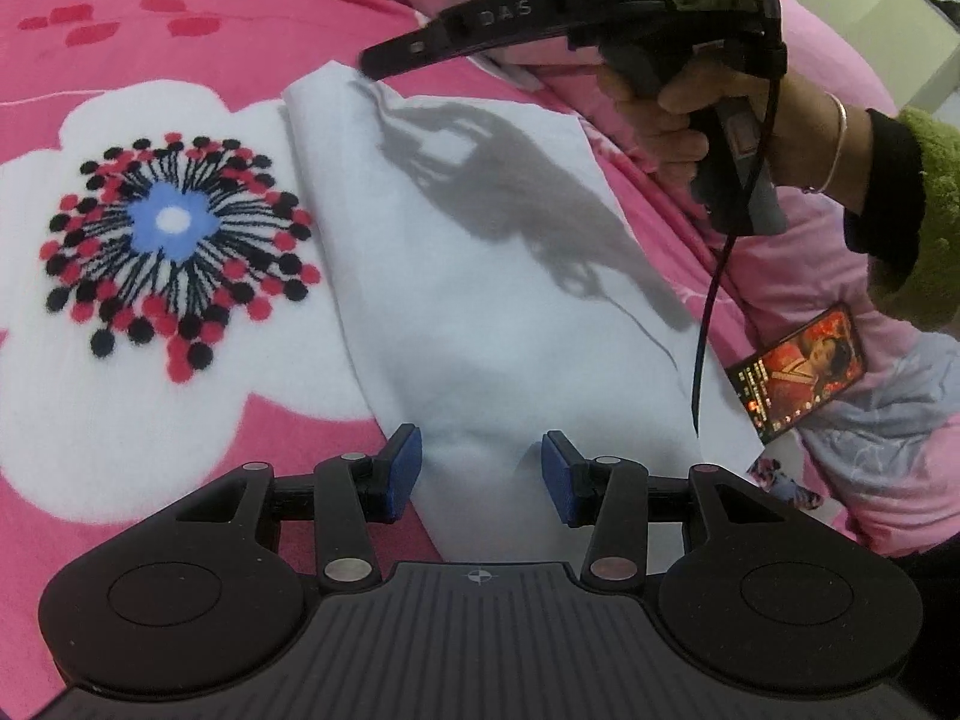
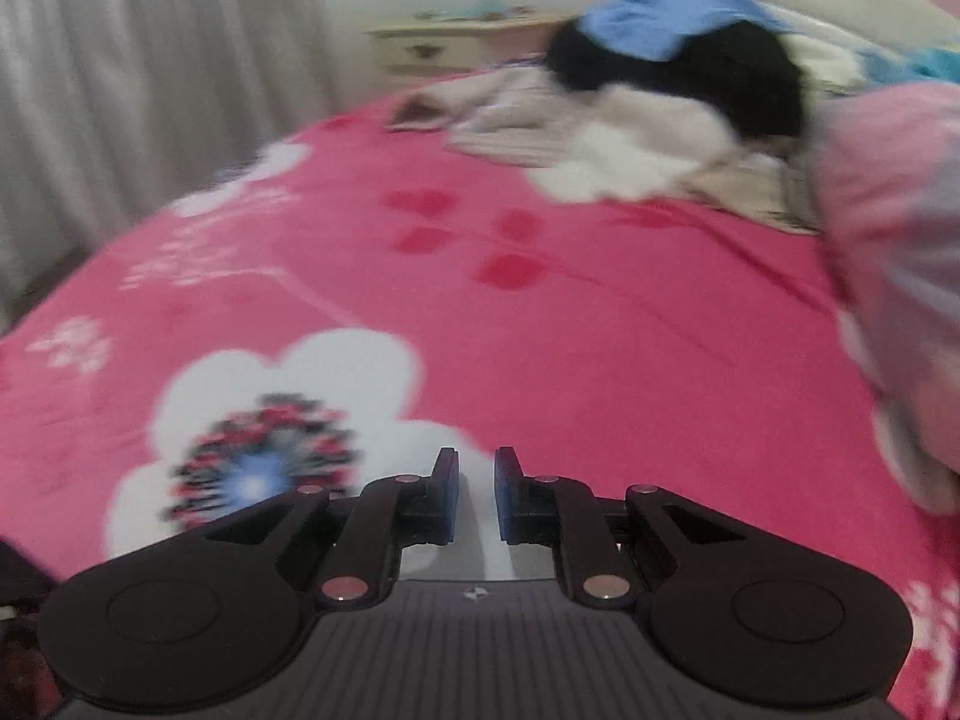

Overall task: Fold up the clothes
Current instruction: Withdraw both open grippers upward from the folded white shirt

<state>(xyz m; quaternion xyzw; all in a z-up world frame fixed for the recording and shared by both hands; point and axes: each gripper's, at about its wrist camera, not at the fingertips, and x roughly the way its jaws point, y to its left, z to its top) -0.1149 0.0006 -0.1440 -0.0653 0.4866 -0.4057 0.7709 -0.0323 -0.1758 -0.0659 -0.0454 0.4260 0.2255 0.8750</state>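
Jaws of the left gripper stand apart in the left wrist view, over the near end of a white folded cloth that lies flat on the pink flowered blanket; the pads do not press it. From the right wrist view, blurred, the right gripper has its jaws near together with a narrow gap, whether any cloth is pinched I cannot tell, and a pile of clothes lies far behind.

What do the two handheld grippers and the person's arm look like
Both grippers, left gripper and right gripper, are black with ribbed bodies, round discs and blue-padded jaws. A black cable hangs from the right one. The wrist wears a silver bangle, with a black cuff under a green fuzzy sleeve.
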